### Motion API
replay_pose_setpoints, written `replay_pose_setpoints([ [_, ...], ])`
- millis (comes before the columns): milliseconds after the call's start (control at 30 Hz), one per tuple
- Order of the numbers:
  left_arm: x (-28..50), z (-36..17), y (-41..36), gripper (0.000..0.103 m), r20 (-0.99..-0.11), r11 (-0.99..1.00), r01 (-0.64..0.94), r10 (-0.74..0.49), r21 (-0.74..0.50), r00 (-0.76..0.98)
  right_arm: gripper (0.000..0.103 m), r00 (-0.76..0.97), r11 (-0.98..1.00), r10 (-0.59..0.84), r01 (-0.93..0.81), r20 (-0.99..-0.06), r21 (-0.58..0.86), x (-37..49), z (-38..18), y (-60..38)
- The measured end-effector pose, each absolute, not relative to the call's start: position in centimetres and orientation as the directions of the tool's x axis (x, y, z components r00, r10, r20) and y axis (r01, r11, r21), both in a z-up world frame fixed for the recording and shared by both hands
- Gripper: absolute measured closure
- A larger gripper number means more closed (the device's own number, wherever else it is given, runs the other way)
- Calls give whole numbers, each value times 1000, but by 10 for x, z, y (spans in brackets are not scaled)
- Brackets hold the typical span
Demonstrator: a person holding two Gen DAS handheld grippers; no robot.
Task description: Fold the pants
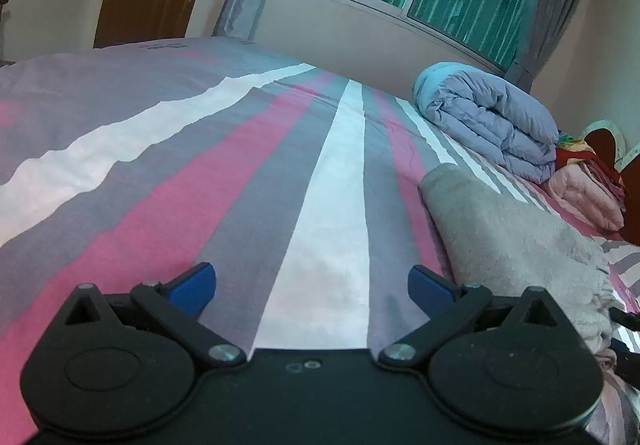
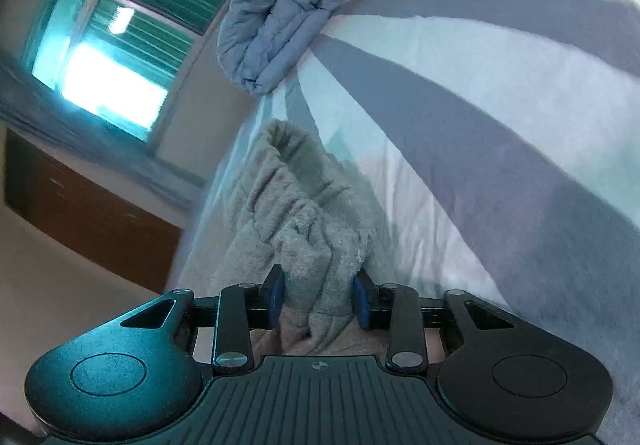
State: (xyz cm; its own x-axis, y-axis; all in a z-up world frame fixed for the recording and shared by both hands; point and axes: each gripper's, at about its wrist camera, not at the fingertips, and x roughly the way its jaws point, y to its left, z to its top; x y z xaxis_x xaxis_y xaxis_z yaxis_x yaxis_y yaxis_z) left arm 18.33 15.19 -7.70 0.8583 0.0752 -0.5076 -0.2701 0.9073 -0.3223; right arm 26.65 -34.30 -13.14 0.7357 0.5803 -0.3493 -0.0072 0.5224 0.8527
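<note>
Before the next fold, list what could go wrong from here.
1. The right gripper pinches only a bunched wad of the grey pants; the thick fleece could slip free, or the fold could come out crooked.
2. The left gripper stands open over the striped bedsheet, holding nothing, so the far side of the pants may drag and wrinkle.
3. The folded blue quilt lies close by and leaves little room to spread the pants.

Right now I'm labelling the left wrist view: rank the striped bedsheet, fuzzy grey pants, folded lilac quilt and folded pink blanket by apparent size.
1. Striped pink, grey and white bedsheet, clearly largest.
2. Fuzzy grey pants and folded lilac puffy quilt: similar; the pants lie nearer the camera, so no ranking.
3. Folded pink blanket, smallest, partly hidden.
</note>
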Motion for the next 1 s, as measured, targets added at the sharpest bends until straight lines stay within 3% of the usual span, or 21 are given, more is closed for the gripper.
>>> replay_pose_setpoints([
  [200, 181, -77, 148, 7, -495, 913, -250, 62, -323, 867, 66, 835, 648, 457, -75, -308, 758, 234, -92, -354],
  [500, 186, -79, 147, 6, -512, 913, -256, 62, -317, 857, 66, 755, 657, 545, -116, -364, 745, 294, -91, -338],
  [600, 188, -80, 148, 6, -516, 912, -259, 62, -318, 854, 87, 728, 744, 528, -148, -437, 652, 304, -90, -323],
  [700, 189, -81, 147, 6, -517, 915, -254, 60, -312, 854, 90, 785, 693, 493, -94, -375, 714, 289, -87, -339],
  [800, 190, -81, 147, 6, -519, 915, -253, 59, -313, 853, 85, 734, 741, 489, -65, -471, 668, 299, -108, -333],
  [833, 190, -81, 147, 6, -518, 916, -252, 58, -313, 854, 72, 743, 724, 492, -61, -454, 687, 299, -107, -339],
  [933, 190, -83, 149, 6, -516, 914, -251, 54, -319, 855, 70, 862, 764, 347, -31, -370, 644, 279, -84, -352],
  [1000, 191, -83, 148, 6, -518, 914, -252, 56, -317, 854, 71, 873, 754, 370, -82, -318, 651, 281, -77, -349],
])
